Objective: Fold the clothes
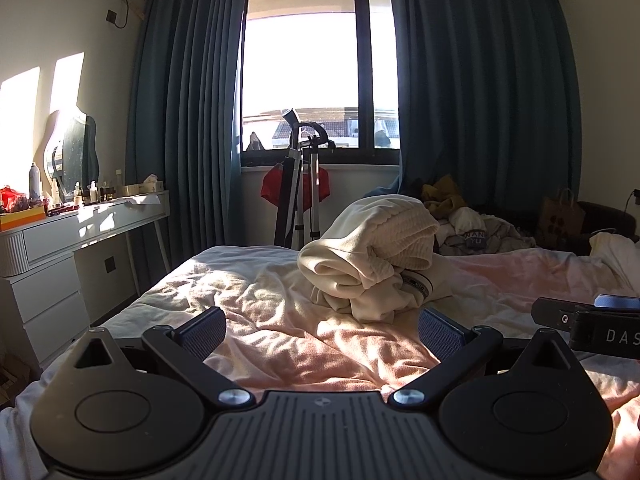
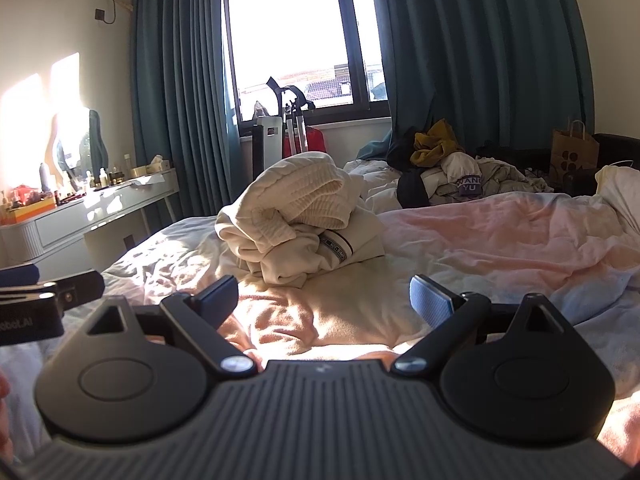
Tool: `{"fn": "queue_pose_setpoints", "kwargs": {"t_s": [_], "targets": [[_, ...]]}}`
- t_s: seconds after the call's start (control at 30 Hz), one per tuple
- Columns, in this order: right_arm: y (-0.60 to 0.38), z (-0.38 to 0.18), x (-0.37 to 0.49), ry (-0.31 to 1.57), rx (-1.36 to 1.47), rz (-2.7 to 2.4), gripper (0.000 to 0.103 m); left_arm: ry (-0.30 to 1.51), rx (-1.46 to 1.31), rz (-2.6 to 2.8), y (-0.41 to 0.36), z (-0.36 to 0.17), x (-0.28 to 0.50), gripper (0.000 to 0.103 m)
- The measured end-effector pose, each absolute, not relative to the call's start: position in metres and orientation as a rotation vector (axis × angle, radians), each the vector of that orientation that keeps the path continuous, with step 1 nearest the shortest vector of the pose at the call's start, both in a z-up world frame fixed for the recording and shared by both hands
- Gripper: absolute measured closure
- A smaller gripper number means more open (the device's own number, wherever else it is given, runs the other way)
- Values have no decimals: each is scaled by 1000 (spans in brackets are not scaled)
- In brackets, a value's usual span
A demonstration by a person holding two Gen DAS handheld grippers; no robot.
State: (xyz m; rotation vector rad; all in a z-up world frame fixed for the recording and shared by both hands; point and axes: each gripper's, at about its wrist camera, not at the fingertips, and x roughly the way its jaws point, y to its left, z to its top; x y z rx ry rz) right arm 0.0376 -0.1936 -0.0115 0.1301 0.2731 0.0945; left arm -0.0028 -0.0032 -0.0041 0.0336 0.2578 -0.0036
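A crumpled cream garment with a ribbed hem and a small label lies in a heap on the bed. It also shows in the right wrist view. My left gripper is open and empty, low over the bedding, a short way in front of the heap. My right gripper is open and empty, also just short of the heap. A part of the right gripper's body shows at the right edge of the left wrist view. A part of the left gripper's body shows at the left edge of the right wrist view.
A pile of mixed clothes lies at the far side of the bed, with a brown paper bag behind it. A white dressing table with bottles and a mirror stands left. A folded metal stand stands under the window.
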Motion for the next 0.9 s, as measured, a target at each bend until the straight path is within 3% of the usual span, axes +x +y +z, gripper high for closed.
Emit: {"fn": "queue_pose_setpoints", "kwargs": {"t_s": [0.9], "targets": [[-194,-9,36,280,128,85,9,254,48,-44,-9,-7,-4,0]]}}
